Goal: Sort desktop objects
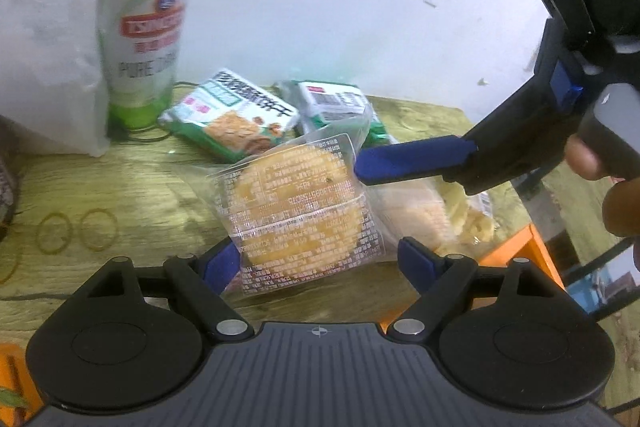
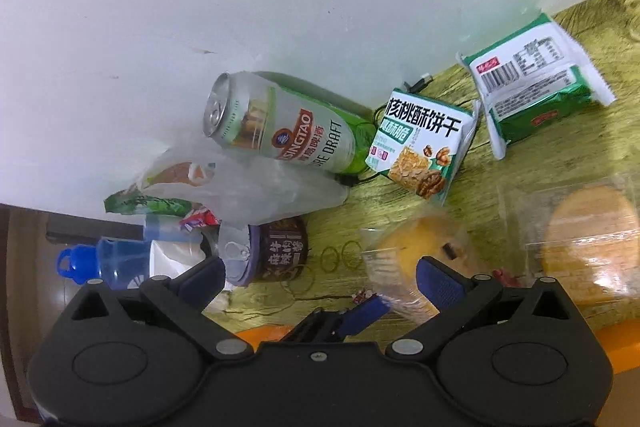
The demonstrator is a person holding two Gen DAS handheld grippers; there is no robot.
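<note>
A white, lightly scuffed wall (image 2: 200,7) is seen behind a tabletop (image 1: 120,187) finished in yellow-green wood grain. An orange strip (image 1: 520,251) is fitted along the tabletop's near edge. A thin black cable (image 2: 416,85) is laid at the foot of the wall. Two thin yellowish rings (image 1: 98,229) are left side by side on the bare wood.

Clear-wrapped round cake (image 1: 296,211) lies flat beside biscuit packets (image 1: 236,119).

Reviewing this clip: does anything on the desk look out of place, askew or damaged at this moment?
Nothing looks spilled or damaged. The beer can stands upright by the wall. The clutter is loose: the cake packet lies tilted, overlapping another clear snack bag, and loose rubber bands lie scattered on the table.
</note>
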